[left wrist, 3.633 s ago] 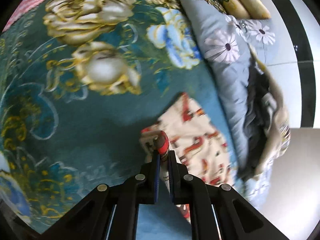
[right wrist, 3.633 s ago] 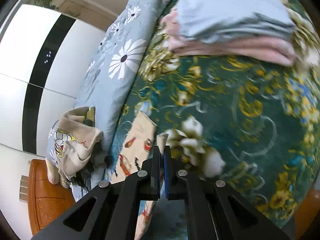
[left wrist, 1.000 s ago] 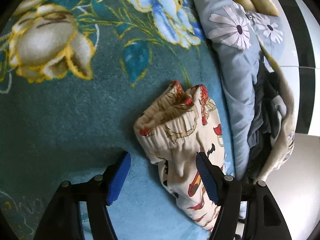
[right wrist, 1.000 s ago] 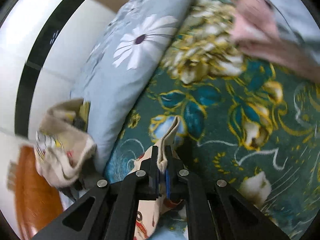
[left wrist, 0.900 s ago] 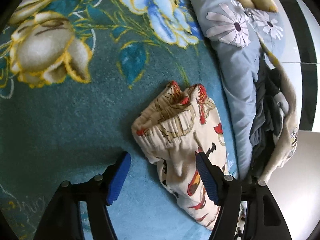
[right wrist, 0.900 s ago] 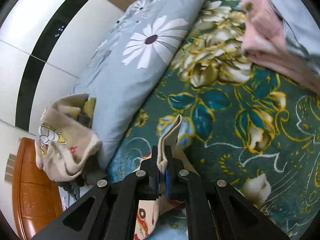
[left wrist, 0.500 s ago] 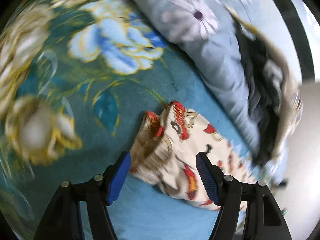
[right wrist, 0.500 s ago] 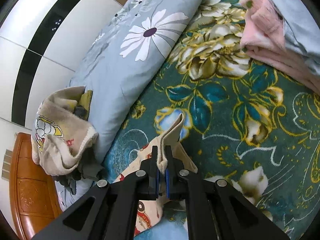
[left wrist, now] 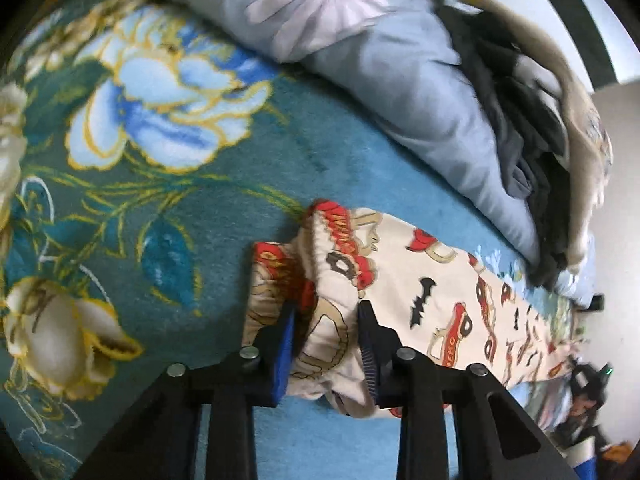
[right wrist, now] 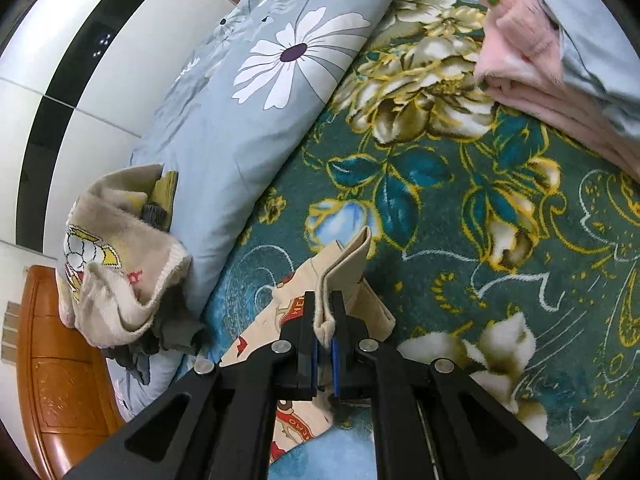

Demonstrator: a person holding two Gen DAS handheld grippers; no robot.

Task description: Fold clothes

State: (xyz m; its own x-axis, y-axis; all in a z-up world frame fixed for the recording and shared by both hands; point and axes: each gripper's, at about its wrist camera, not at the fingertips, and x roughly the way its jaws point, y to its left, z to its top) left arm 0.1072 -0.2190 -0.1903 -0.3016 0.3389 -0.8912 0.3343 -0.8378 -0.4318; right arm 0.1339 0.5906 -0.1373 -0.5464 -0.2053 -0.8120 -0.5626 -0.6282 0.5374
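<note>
Cream pyjama trousers (left wrist: 420,292) with a red car print lie on the teal flowered blanket (left wrist: 120,200). My left gripper (left wrist: 326,320) is partly open, its jaws set on either side of the bunched elastic waistband (left wrist: 324,264) at the trousers' left end. In the right wrist view, my right gripper (right wrist: 324,320) is shut on a folded cream edge of the same trousers (right wrist: 344,260) and holds it lifted off the blanket (right wrist: 500,208).
A grey-blue daisy quilt (left wrist: 384,64) runs along the far side, also in the right wrist view (right wrist: 256,92). A heap of unfolded clothes (right wrist: 112,248) lies on it. Folded pink and blue garments (right wrist: 560,40) are stacked at the upper right. A wooden bed frame (right wrist: 52,380) is at the lower left.
My left gripper has moved forward onto the waistband and its jaws have narrowed around it. My right gripper keeps its hold and has barely moved.
</note>
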